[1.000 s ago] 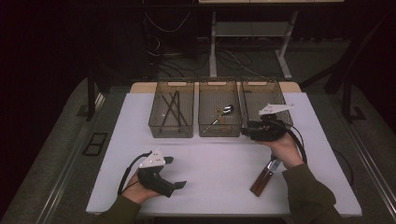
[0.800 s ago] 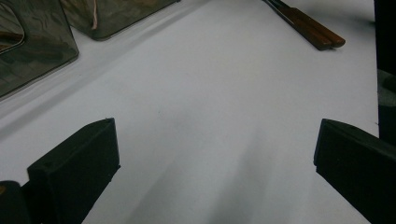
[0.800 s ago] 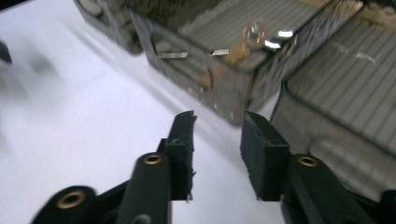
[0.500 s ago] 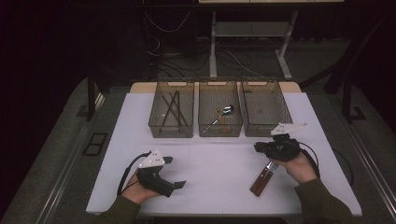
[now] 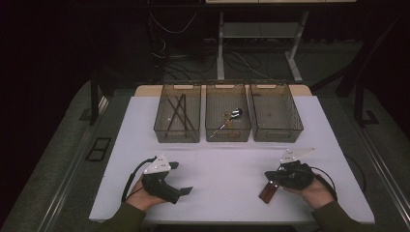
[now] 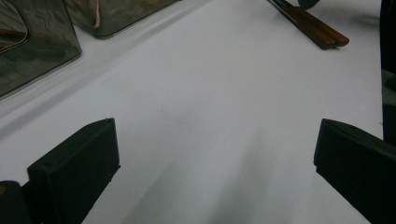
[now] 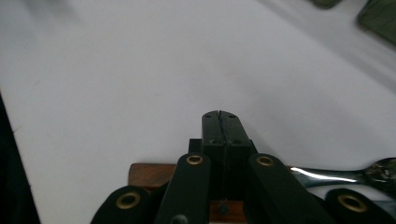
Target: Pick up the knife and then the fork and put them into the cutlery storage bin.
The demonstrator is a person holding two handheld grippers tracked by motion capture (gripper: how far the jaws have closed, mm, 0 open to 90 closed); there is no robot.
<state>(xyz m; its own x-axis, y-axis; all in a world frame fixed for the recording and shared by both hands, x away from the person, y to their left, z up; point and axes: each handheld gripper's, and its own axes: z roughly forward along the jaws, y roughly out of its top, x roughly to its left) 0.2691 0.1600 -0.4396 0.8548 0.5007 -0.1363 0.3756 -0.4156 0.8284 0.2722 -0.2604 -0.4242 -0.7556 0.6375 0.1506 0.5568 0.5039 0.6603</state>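
A utensil with a brown wooden handle lies on the white table near the front right. My right gripper rests just above it, jaws pressed together. In the right gripper view the shut jaws lie over the wooden handle, and a shiny metal utensil part sticks out at the right. These jaws have just been closing, with nothing between them. My left gripper sits at the front left, open with nothing in it. The left gripper view shows the wooden handle far off.
Three clear bins stand in a row at the back. The left bin holds dark sticks, the middle bin a small metal utensil, and the right bin looks empty. A person's hands hold both grippers near the table's front edge.
My right gripper came from the right bin toward the front edge and down, and now sits over the wooden-handled utensil. The left gripper stayed where it was.
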